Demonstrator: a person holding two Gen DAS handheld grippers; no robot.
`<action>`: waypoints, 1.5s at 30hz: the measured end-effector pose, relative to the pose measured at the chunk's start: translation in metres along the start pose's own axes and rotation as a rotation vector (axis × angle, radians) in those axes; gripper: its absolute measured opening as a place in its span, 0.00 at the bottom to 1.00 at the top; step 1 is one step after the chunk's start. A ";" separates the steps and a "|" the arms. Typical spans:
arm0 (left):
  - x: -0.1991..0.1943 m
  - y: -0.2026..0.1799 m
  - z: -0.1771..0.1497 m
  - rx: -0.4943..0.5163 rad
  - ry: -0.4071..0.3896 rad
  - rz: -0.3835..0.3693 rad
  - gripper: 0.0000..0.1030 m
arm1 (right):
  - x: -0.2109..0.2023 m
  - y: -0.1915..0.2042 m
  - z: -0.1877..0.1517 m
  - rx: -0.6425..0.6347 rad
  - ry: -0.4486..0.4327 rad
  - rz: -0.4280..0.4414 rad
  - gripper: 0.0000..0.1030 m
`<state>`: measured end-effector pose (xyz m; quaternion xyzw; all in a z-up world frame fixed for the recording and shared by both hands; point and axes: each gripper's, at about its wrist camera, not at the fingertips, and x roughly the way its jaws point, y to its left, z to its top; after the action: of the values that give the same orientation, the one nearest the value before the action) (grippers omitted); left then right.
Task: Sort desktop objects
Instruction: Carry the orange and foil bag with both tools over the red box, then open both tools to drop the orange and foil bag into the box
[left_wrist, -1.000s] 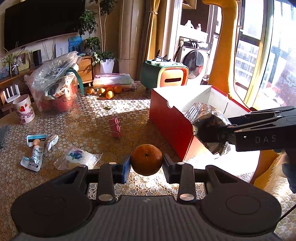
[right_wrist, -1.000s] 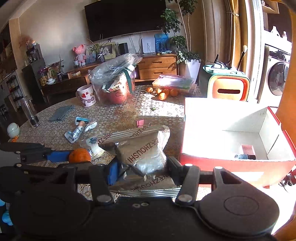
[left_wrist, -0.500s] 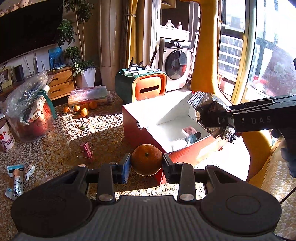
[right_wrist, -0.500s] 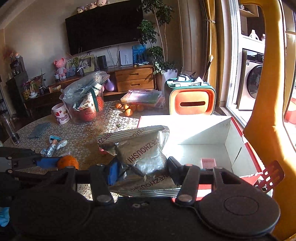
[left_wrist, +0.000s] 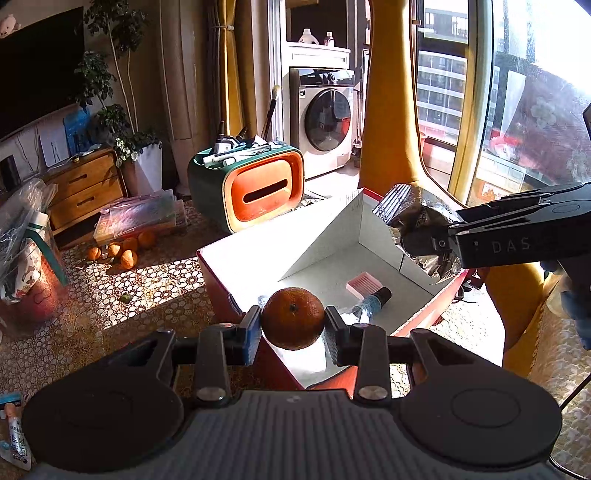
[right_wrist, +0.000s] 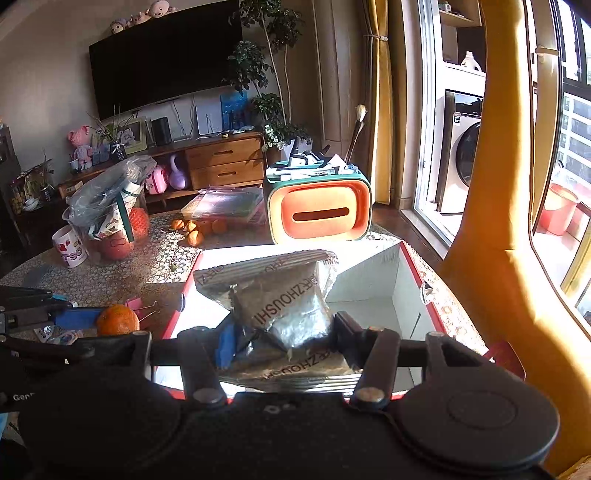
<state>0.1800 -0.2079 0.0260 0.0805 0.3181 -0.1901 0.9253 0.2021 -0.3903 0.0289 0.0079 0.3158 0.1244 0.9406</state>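
My left gripper (left_wrist: 293, 328) is shut on an orange (left_wrist: 293, 318) and holds it over the near corner of the red box (left_wrist: 218, 291), whose white inside (left_wrist: 332, 236) lies open. My right gripper (right_wrist: 282, 341) is shut on a silver snack bag (right_wrist: 280, 295) above the same box (right_wrist: 413, 269). In the left wrist view that bag (left_wrist: 417, 229) hangs over the box's far right side. In the right wrist view the orange (right_wrist: 117, 319) shows at the left. A pink pad (left_wrist: 364, 283) and a small dark-capped bottle (left_wrist: 371, 302) lie inside the box.
A green and orange tissue box (left_wrist: 258, 188) stands behind the red box. Several oranges (left_wrist: 122, 251) lie by a clear plastic case (left_wrist: 136, 218). A bag-covered jar (right_wrist: 110, 218), a mug (right_wrist: 70, 247), a pink binder clip (right_wrist: 138, 308) and a tube (left_wrist: 14, 435) lie on the lace tablecloth (left_wrist: 147, 288).
Both grippers have carried their loads to the right, from over the tablecloth to above the red box. The box's inside has come into view. Neither grip has changed.
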 end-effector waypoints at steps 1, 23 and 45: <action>0.006 -0.001 0.003 0.003 0.005 -0.004 0.34 | 0.003 -0.004 0.001 0.000 0.005 -0.007 0.52; 0.114 -0.019 0.017 0.049 0.185 -0.045 0.34 | 0.111 -0.046 -0.007 0.020 0.192 -0.102 0.52; 0.149 -0.025 0.011 0.054 0.347 -0.122 0.34 | 0.136 -0.049 -0.009 -0.006 0.303 -0.099 0.52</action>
<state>0.2843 -0.2785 -0.0581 0.1173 0.4719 -0.2374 0.8410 0.3126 -0.4053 -0.0634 -0.0293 0.4539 0.0785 0.8871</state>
